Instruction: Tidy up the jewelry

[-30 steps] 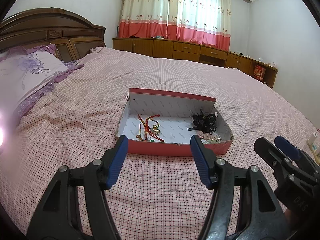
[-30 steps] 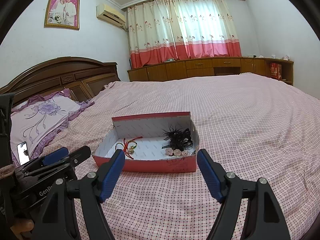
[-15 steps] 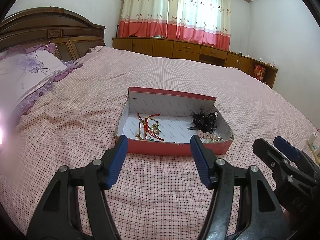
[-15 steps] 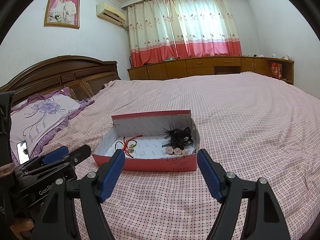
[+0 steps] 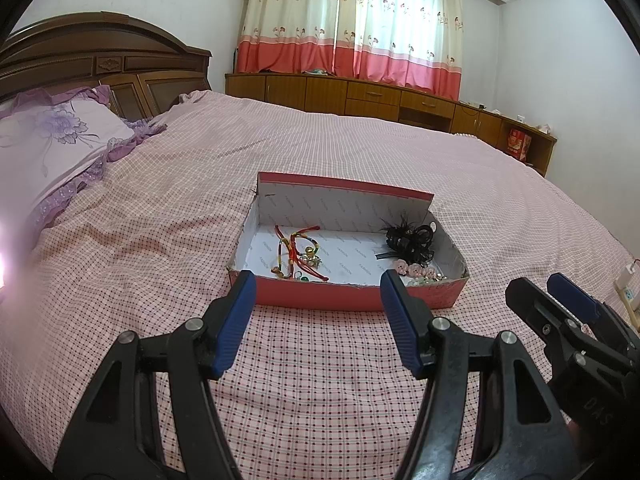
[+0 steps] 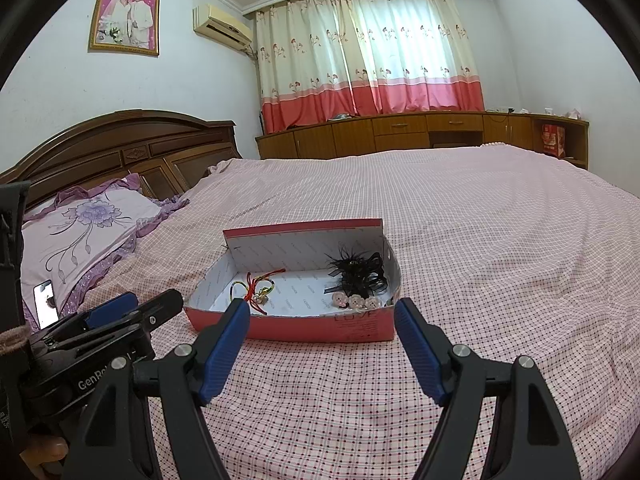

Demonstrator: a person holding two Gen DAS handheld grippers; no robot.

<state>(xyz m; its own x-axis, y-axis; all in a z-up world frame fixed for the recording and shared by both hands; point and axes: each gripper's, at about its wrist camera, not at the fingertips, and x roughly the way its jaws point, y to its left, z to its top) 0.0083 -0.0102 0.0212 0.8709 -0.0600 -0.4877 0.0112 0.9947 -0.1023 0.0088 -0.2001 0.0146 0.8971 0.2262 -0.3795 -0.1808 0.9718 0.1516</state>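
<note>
A shallow red cardboard box [image 5: 344,298] [image 6: 320,326] with a white inside lies on the pink checked bedspread. In it are a red-and-yellow cord bracelet with gold charms [image 5: 298,254] [image 6: 256,290], a black feathered hair piece [image 5: 410,240] [image 6: 358,272] and pink flower pieces [image 5: 414,270] [image 6: 356,301]. My left gripper [image 5: 318,284] is open and empty, just in front of the box's near wall. My right gripper [image 6: 322,312] is open and empty, also in front of the box. Each gripper shows in the other's view, the right [image 5: 560,292] and the left [image 6: 136,306].
The bed [image 6: 480,240] spreads wide around the box. A floral purple pillow [image 5: 44,140] [image 6: 84,224] and a wooden headboard [image 6: 120,148] are at the left. A phone [image 6: 46,304] lies by the pillow. Wooden cabinets [image 6: 400,132] and curtains stand behind the bed.
Both views shift only slightly; the box sits a touch higher in the frames. Both grippers stay open and empty.
</note>
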